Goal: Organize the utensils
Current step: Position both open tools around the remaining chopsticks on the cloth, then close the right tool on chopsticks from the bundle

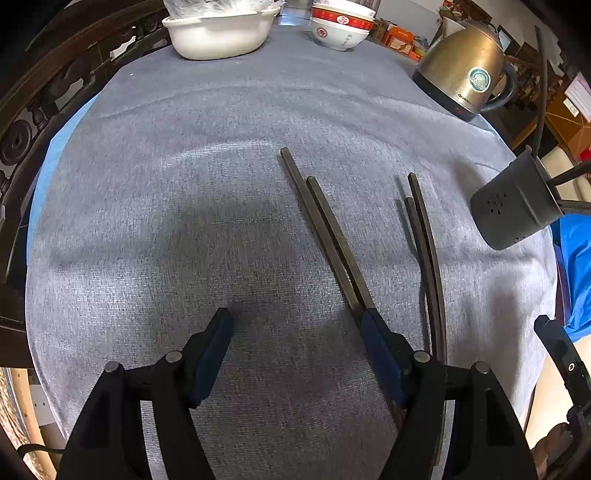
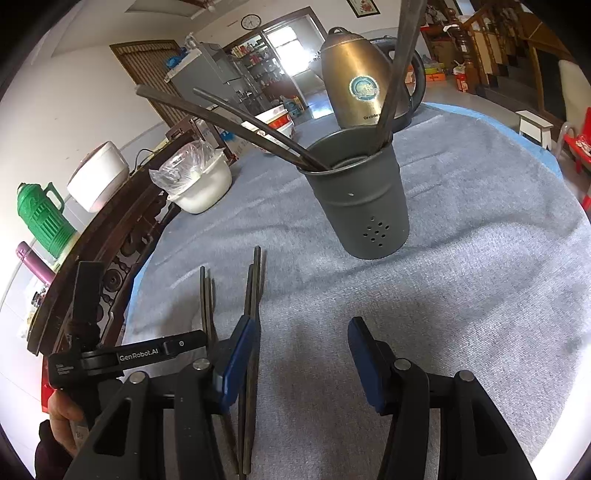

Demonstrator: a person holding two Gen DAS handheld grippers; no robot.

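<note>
Underneath, grey tablecloth [image 1: 258, 110]; cluttered room.

We count four chopsticks [image 1: 328, 236] lying loose on the bench, in two pairs. Four more chopsticks [image 2: 236, 122] stand in one grey holder [image 2: 364, 206]. There is one kettle [image 1: 465, 70]. We see one white basin [image 1: 218, 35] and one stack of bowls [image 1: 341, 26]; how many bowls are in it we cannot tell. One green flask [image 2: 42, 218] stands off the bench.

Left claw [image 1: 295, 326] agape; right claw [image 2: 303, 332] — likewise.
</note>
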